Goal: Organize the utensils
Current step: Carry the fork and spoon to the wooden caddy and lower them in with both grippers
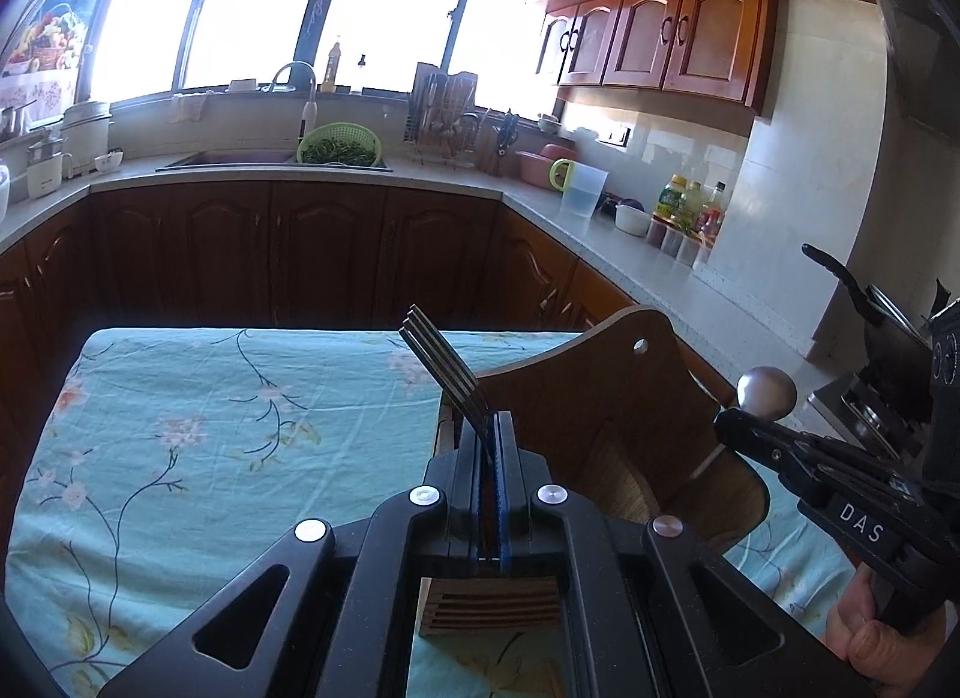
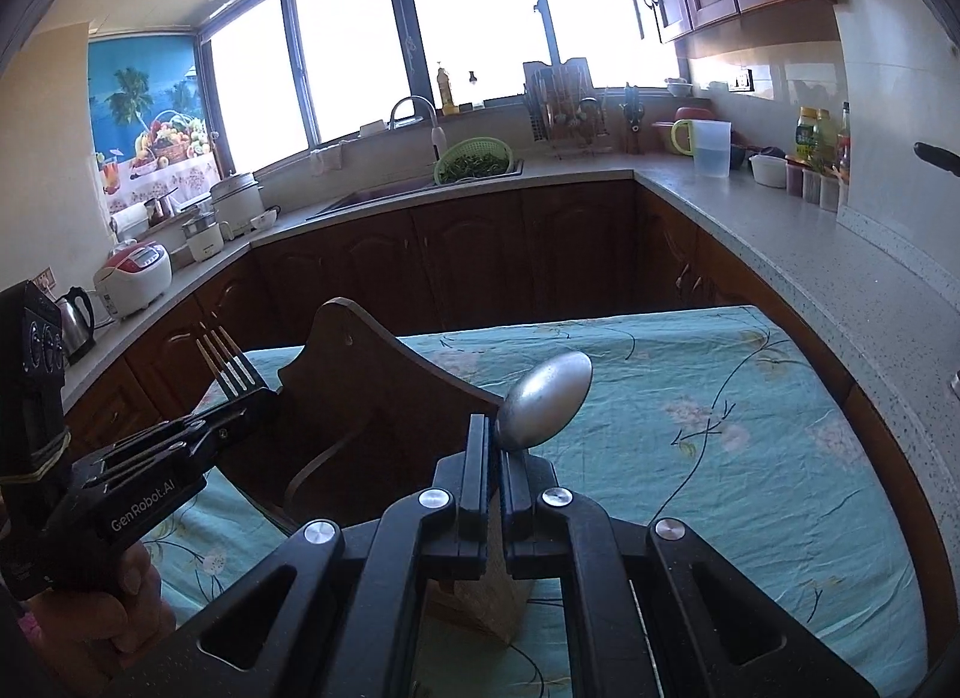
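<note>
My left gripper [image 1: 493, 428] is shut on a metal fork [image 1: 441, 365] whose tines point up and away; it also shows in the right wrist view [image 2: 231, 365]. My right gripper [image 2: 493, 434] is shut on a metal spoon [image 2: 546, 398], bowl up; the spoon also shows in the left wrist view [image 1: 767, 393]. Both are held above a brown wooden utensil holder [image 1: 606, 398] that stands on the table with the teal floral cloth [image 1: 210, 428]. The holder also shows in the right wrist view [image 2: 372, 398]. The handles of both utensils are hidden by the jaws.
A slotted wooden piece [image 1: 492, 608] lies below my left gripper. Kitchen counters ring the table, with a sink and green colander [image 1: 339, 146], a jug [image 1: 583, 191], bottles [image 1: 690, 206], a rice cooker [image 2: 135, 278] and a kettle [image 2: 75, 320]. A stove with pan [image 1: 888, 338] stands at the right.
</note>
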The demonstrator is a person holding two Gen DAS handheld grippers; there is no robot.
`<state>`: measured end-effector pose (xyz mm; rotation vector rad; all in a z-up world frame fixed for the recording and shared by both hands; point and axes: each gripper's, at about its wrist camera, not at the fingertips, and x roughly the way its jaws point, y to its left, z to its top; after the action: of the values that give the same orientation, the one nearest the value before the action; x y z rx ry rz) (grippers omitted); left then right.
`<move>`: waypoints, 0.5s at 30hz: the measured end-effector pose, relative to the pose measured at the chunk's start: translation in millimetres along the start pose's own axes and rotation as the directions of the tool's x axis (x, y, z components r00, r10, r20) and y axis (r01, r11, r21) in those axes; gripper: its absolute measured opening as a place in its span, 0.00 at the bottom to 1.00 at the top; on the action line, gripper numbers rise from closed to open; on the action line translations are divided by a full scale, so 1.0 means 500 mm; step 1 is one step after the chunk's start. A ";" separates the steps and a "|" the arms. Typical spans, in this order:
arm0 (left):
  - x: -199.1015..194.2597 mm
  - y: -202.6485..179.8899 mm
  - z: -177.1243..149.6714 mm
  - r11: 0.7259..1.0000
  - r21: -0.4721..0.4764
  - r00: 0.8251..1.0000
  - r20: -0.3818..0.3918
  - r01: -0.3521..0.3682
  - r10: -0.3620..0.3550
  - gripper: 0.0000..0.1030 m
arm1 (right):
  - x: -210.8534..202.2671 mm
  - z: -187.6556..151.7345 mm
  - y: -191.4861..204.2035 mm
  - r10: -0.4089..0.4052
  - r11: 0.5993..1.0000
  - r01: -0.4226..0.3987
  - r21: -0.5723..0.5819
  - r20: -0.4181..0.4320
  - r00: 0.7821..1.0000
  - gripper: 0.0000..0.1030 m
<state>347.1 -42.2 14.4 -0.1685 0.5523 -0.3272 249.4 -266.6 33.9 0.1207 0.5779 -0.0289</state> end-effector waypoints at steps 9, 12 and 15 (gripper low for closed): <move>-0.005 -0.002 -0.012 1.000 0.002 1.000 -0.007 -0.002 0.002 0.04 | 0.001 0.010 -0.005 0.010 1.000 -0.010 0.028 -0.009 1.000 0.07; -0.007 -0.003 -0.011 1.000 -0.005 1.000 -0.017 0.009 -0.009 0.08 | -0.005 0.011 -0.011 0.018 0.999 -0.017 0.048 -0.010 1.000 0.08; -0.018 -0.004 -0.010 1.000 -0.012 1.000 -0.014 0.020 -0.020 0.17 | -0.012 0.012 -0.023 0.027 0.997 -0.026 0.078 -0.010 1.000 0.11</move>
<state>336.9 -41.0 15.2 -0.1838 0.5665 -0.3448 246.8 -278.9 40.9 0.2043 0.5865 -0.0254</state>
